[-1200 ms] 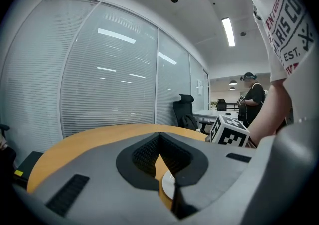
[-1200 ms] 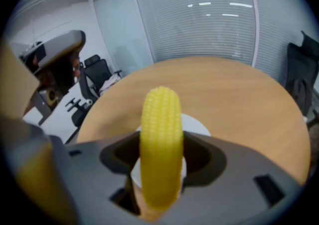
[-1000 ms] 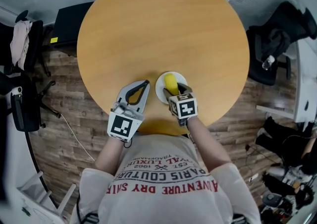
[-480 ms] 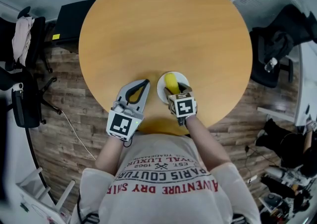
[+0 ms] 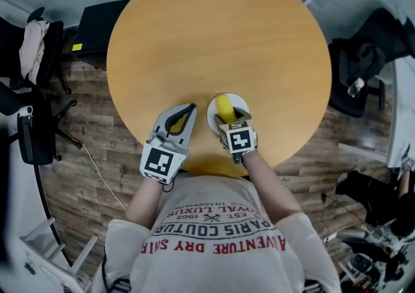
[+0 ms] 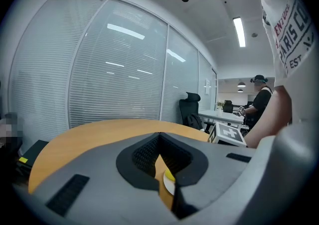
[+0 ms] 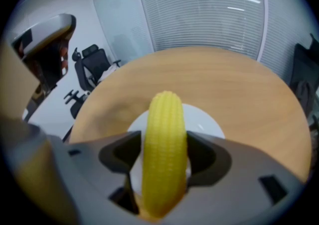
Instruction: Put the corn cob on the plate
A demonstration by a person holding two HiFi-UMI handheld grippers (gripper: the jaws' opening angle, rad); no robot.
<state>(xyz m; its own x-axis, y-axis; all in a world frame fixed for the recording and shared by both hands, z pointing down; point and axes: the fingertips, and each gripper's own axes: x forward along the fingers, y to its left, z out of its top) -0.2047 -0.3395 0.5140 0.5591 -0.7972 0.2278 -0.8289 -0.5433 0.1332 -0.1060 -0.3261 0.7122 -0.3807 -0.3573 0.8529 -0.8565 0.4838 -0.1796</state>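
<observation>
**Right gripper view: corn cob clamped over the plate**

Right gripper view showed the right gripper [image 7: 164, 162] clenched on the corn cob [image 7: 164, 129], one jaw pressed to each flank and the cob pointing away toward 12 o'clock. Its rounded far tip was plain. Its near end sank behind the gripper body and ran off the bottom edge. The white plate [image 7: 212, 125] lay directly beneath, showing only as a crescent past the jaws and the cob. Whether the cob touched the plate could not be told. Beyond spread the round wooden table [image 7: 224, 82].

In the left gripper view the left gripper [image 6: 159, 138] had its jaws closed tip to tip with nothing between them. Only the hollow behind the tips stayed clear, and through it showed a sliver of the plate's white rim [image 6: 167, 186] and a speck of the cob's yellow [image 6: 170, 174].

From the head view the plate [image 5: 212, 117] sat near the table's [image 5: 214, 32] 6 o'clock edge, close to the person. The cob [image 5: 225, 106] lay over it, its near half hidden under the right gripper [image 5: 232, 117]. The left gripper [image 5: 186, 115] rested at the plate's 9 o'clock, just beside it.
</observation>
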